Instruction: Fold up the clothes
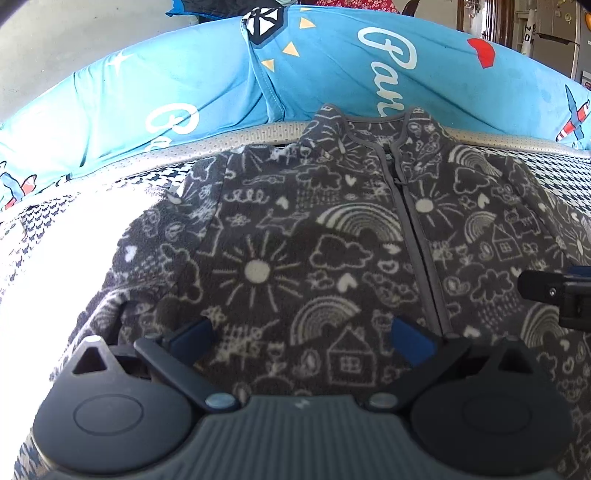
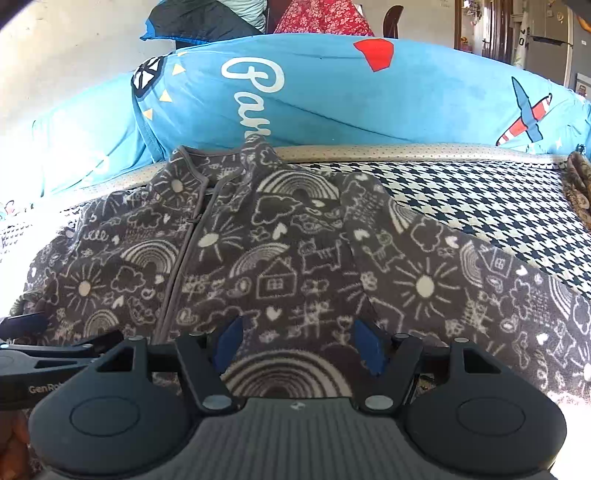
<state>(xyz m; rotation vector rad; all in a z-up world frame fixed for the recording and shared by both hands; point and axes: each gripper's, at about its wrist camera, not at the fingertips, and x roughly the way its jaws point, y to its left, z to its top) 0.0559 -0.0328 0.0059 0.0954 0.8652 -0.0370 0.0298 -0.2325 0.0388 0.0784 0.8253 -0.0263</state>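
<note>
A grey doodle-print fleece jacket [image 1: 332,236] lies spread, zipped, on a houndstooth bed cover [image 2: 480,195]. Left tool [image 1: 301,338] and right tool [image 2: 299,343] hover wide, apparently empty, near the hem; thick fleece could slip a shallow pinch.

Blue printed pillow [image 2: 332,96] at the back, houndstooth cover [image 2: 480,206] beneath, red floral fabric [image 2: 317,16] behind.
</note>
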